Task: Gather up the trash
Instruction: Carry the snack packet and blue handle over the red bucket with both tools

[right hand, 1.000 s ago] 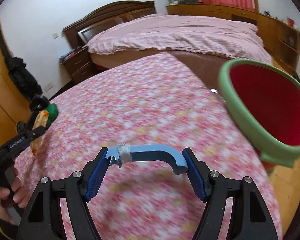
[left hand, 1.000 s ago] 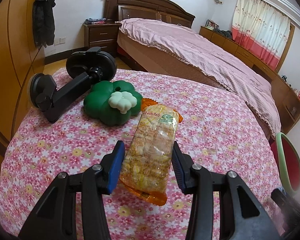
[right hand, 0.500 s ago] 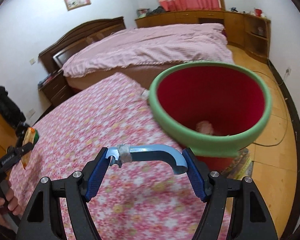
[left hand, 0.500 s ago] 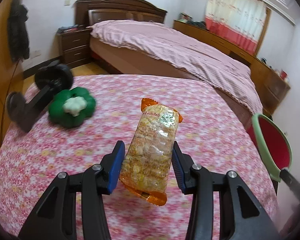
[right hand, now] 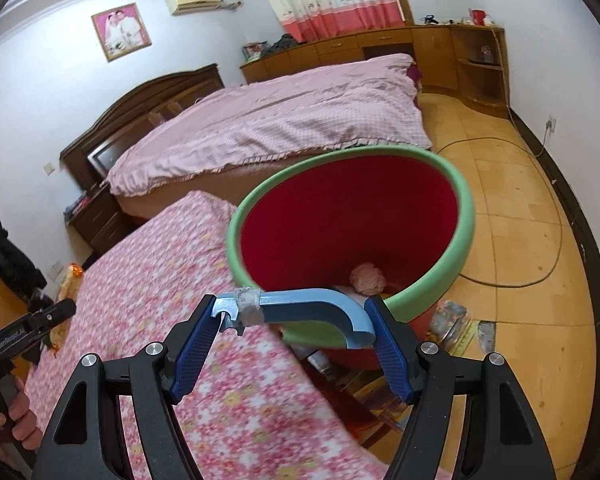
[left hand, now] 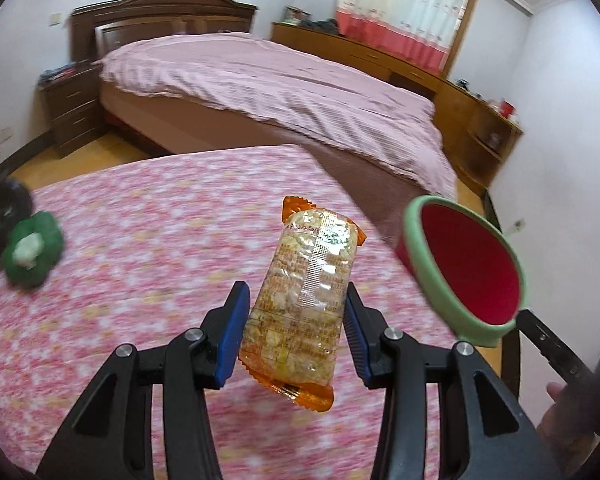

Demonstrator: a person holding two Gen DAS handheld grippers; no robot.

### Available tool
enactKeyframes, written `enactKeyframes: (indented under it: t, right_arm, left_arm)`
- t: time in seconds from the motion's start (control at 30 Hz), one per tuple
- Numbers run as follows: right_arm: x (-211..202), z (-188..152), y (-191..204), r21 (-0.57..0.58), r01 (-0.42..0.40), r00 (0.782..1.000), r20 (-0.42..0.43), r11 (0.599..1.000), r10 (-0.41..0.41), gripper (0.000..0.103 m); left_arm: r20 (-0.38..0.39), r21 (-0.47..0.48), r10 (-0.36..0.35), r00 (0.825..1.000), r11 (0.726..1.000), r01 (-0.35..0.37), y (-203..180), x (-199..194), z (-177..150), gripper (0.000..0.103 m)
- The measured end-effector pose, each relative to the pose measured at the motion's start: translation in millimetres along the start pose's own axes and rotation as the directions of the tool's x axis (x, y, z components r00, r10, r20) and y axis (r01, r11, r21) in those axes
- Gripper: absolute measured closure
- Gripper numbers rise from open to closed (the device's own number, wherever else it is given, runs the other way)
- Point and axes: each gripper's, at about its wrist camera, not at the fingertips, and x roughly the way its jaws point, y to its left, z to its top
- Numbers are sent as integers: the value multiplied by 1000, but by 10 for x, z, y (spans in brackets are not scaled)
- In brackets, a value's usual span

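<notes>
Left gripper: jaws clamped on snack packet, held upright at frame centre above floral worktop. Right gripper: jaws closed on blue handle of red bin w/ green rim, lower right of left view, beside worktop edge. Risks: slick wrapper gripped low could slip or tip; bin hung tilted, so packet released early might hit the rim & fall to floor.

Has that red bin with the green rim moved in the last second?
Yes. In the right wrist view the red bin with the green rim has swung from the right edge toward the middle, now in front of the pink-covered bed.
</notes>
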Motion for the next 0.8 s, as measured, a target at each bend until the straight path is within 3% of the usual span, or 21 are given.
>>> enactKeyframes:
  t: [0.47, 0.8]
  right_arm:
    - [28, 296, -415, 49, 11, 999, 49, 999, -14, 28]
    - [116, 343, -742, 104, 33, 998, 46, 994, -38, 28]
  left_arm:
    - [-54, 154, -143, 988, 977, 149, -1036, 448, 161, 57]
    - [-101, 203, -178, 979, 959, 196, -1453, 901, 157, 57]
